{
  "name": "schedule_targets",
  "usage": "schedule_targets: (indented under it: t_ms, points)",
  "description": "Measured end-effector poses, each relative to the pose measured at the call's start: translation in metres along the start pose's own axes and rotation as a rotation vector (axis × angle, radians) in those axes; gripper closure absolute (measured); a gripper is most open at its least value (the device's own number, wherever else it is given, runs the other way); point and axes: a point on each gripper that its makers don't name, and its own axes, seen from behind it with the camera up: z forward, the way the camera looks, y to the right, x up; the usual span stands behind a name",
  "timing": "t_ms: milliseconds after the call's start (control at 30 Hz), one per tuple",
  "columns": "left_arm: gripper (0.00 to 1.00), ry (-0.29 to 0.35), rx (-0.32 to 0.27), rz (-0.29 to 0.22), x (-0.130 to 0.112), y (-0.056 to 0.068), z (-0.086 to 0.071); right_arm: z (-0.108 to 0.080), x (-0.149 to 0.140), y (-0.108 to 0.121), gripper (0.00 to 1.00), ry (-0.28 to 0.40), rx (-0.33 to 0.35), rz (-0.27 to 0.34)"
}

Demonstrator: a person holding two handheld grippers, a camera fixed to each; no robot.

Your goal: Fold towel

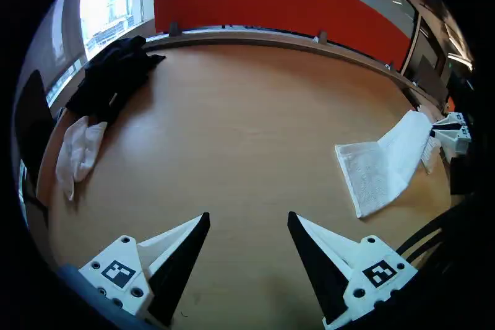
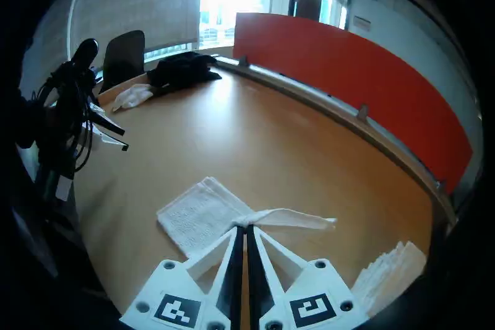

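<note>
Towel (image 2: 201, 212) on table (image 2: 247, 138), long axis crosswise to right tongs (image 2: 245, 228), clenched on its lifted corner; left tongs (image 1: 247, 215) released.

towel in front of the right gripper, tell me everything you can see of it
The towel is white, with a nubby, terry-like weave. Most of it lies flat on the wooden table as a rough rectangle. One end is bunched into a narrow strip and pinched between the closed fingers of the right hand-held gripper, which holds that end a little off the table. Nothing else touches it.
</note>
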Motion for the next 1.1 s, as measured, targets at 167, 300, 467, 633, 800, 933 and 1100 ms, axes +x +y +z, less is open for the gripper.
schedule_targets:
  t_ms: [167,300,467,633,800,933,1100]
  points:
    - [0.07,0.006,-0.003,-0.001,0.002,0.000,-0.001,0.010,0.004,-0.019,0.95,-0.001,0.042,-0.015]
    - [0.07,0.010,-0.001,0.001,0.004,-0.001,-0.002,0.019,0.005,-0.034,0.95,-0.004,0.079,-0.024]
    - [0.07,0.013,0.002,-0.006,0.003,-0.005,-0.004,0.029,0.006,-0.051,0.95,-0.011,0.120,-0.030]
    - [0.07,0.012,0.009,-0.015,0.001,-0.010,-0.005,0.037,-0.002,-0.068,0.95,-0.032,0.161,-0.037]
    - [0.07,0.009,0.017,-0.018,-0.002,-0.016,-0.005,0.043,-0.013,-0.077,0.90,-0.070,0.185,-0.023]
    - [0.07,0.004,0.021,-0.019,-0.004,-0.019,-0.005,0.044,-0.018,-0.080,0.74,-0.082,0.196,-0.003]
    - [0.07,0.001,0.022,-0.018,-0.004,-0.020,-0.004,0.043,-0.024,-0.076,0.47,-0.095,0.190,0.016]
